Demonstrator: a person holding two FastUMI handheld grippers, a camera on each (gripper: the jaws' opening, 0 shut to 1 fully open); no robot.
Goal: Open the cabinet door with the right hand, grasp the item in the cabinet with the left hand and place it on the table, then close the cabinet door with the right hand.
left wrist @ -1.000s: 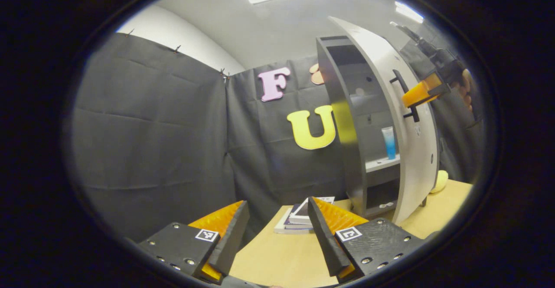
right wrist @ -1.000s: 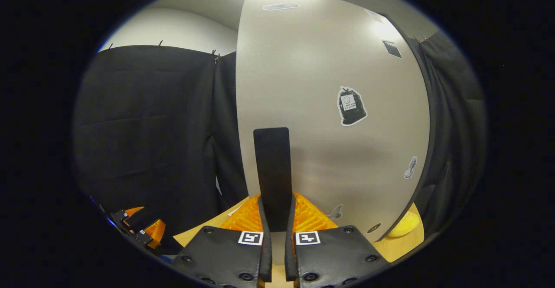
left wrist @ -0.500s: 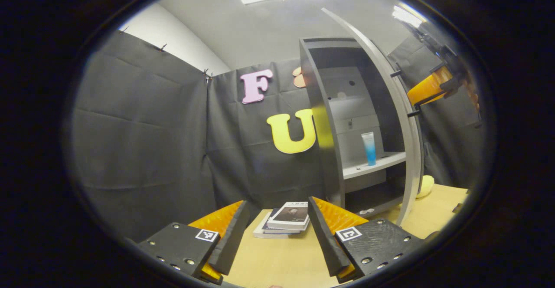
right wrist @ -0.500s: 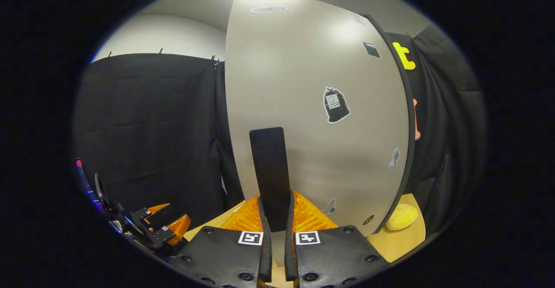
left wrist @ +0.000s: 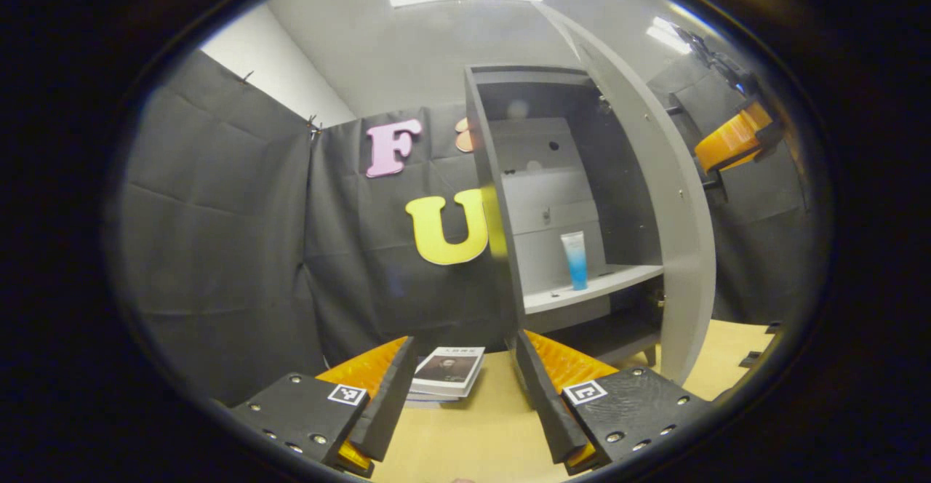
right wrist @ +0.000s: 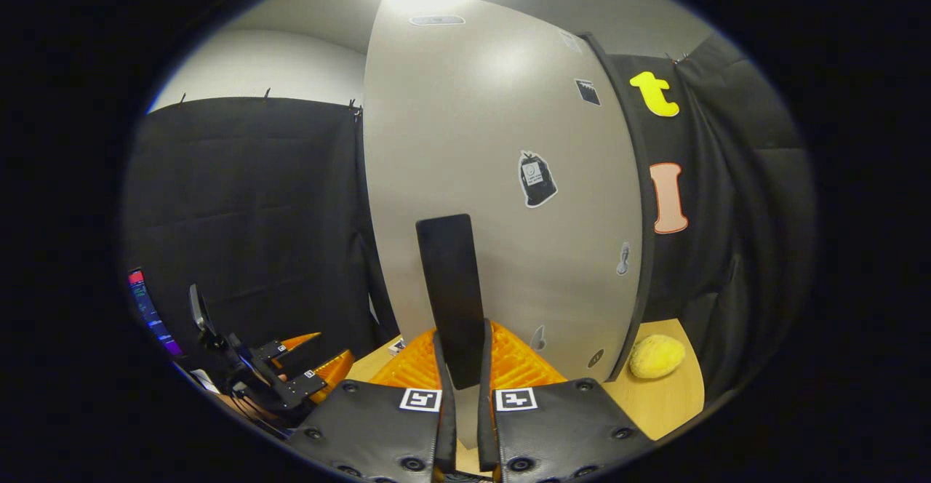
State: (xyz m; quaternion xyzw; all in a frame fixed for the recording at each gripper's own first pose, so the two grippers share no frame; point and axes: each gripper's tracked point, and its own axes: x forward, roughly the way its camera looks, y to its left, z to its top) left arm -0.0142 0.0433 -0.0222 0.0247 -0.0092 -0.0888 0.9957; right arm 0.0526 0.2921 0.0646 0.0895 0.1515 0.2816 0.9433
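- In the left gripper view, the left gripper (left wrist: 460, 388) is low over the wooden table (left wrist: 473, 432), its fingers spread wide apart with nothing between them.
- Just beyond those fingers a small stack of books (left wrist: 445, 374) lies flat on the table, near the foot of the cabinet (left wrist: 494, 199).
- The cabinet stands on the table with its inside open to view; a tube with a blue lower half (left wrist: 574, 260) stands upright on the middle shelf (left wrist: 582, 295), well apart from the left gripper.
- The cabinet door (left wrist: 673, 206) is swung out to the right of the opening, seen nearly edge-on.
- Farther right, the right gripper (left wrist: 731, 141) is at the outer face of the door, at handle height.
- In the right gripper view, the left gripper (right wrist: 302, 370) shows low at the left, over the table edge.
- The right gripper (right wrist: 465, 388) has its fingers clenched on the dark door handle (right wrist: 451, 294), which stands upright between them against the pale door (right wrist: 494, 177).
- A yellow sponge-like lump (right wrist: 656, 356) lies on the table (right wrist: 654, 403) just past the door's right edge.
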